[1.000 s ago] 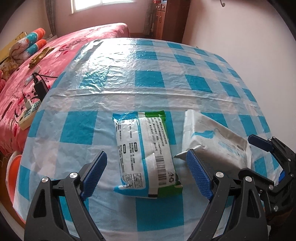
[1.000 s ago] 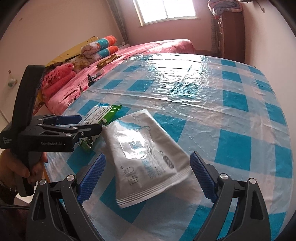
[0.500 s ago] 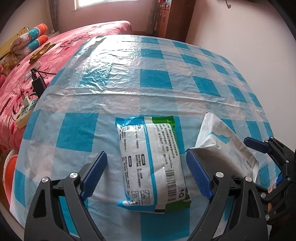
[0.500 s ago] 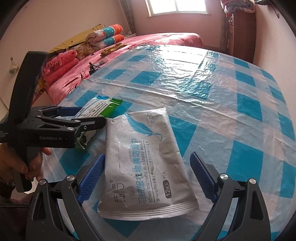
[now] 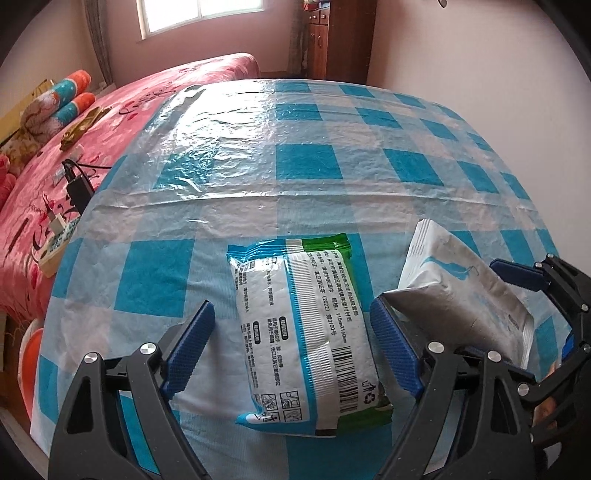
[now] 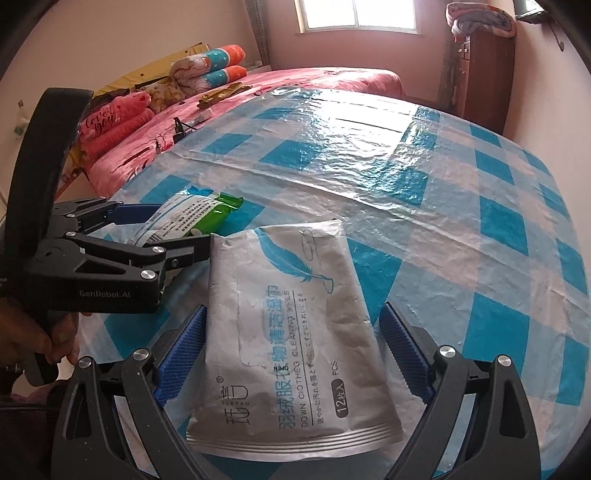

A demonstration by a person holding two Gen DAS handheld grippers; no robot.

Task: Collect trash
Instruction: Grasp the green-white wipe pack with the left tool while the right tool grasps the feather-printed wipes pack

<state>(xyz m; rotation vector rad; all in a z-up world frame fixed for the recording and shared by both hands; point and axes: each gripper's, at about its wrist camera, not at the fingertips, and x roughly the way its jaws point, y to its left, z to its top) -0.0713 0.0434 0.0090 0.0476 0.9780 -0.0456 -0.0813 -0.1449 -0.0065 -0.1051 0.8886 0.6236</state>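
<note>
Left wrist view – closing left tool (image 5: 291, 350) straddles green-edged packet (image 5: 303, 332), pads apart

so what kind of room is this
Most likely a bedroom at home: a bed with pink bedding and rolled blankets sits beside the checked table, with a wooden cabinet under the window.

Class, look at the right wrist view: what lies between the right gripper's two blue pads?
The silver wipes packet lies flat on the checked tablecloth between the open right gripper pads, not yet pinched; the right wrist view shows it.
</note>
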